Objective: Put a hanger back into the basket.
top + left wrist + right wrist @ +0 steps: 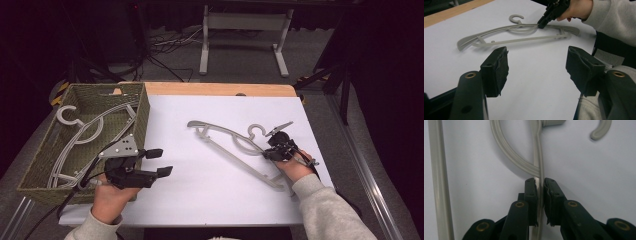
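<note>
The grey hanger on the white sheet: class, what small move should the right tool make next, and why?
Probably a gentle lift. The right tool has its jaws closed on the upper bar of the grey hanger, which lies flat on the white sheet. The woven basket, already holding hangers, sits to the left, and the left tool waits open beside it.

your right gripper (276, 148) is black, and its black fingers (531, 195) show brass-coloured rivets. the hanger (227, 145) between them is pale grey. your left gripper (159, 162) is black with a grey plate. the surface (200, 190) is white, with a light wood strip at its far edge. the basket (144, 112) on the left is olive-green weave, with more pale grey hangers (90, 132) inside. your sleeve (325, 210) is light grey.
</note>
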Demonstrator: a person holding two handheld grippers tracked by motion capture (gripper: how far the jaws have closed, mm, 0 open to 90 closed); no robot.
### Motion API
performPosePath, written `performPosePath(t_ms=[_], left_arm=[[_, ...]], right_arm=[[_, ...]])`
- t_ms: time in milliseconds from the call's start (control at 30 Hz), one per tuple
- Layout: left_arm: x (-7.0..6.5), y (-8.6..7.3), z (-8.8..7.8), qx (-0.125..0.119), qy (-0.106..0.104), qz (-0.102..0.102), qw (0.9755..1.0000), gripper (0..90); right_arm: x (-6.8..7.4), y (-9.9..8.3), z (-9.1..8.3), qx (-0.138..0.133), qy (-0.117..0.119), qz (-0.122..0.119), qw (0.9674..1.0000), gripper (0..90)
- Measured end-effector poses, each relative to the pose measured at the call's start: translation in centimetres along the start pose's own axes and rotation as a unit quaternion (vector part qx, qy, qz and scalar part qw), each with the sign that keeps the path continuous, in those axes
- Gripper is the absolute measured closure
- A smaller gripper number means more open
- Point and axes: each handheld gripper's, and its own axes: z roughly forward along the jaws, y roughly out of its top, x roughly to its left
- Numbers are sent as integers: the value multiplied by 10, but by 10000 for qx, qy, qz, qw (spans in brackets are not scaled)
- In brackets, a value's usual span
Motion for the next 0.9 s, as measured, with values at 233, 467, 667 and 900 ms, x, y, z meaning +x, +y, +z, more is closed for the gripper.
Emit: performPosePath(t_ms=[233, 467, 667, 900], left_arm=[[3, 3, 0, 32, -7, 31, 10000, 352], [0, 13, 4, 178, -10, 107, 9998, 350], [-3, 21, 7, 241, -40, 157, 9996, 345], [-4, 31, 15, 324, -115, 198, 9992, 337]], right_arm=[[10, 3, -21, -323, -32, -568, 9979, 818], [26, 8, -55, -842, -185, -1196, 9891, 820], [39, 10, -71, -1184, -295, -1697, 9779, 821], [57, 13, -89, -1532, -413, -2211, 9622, 823]])
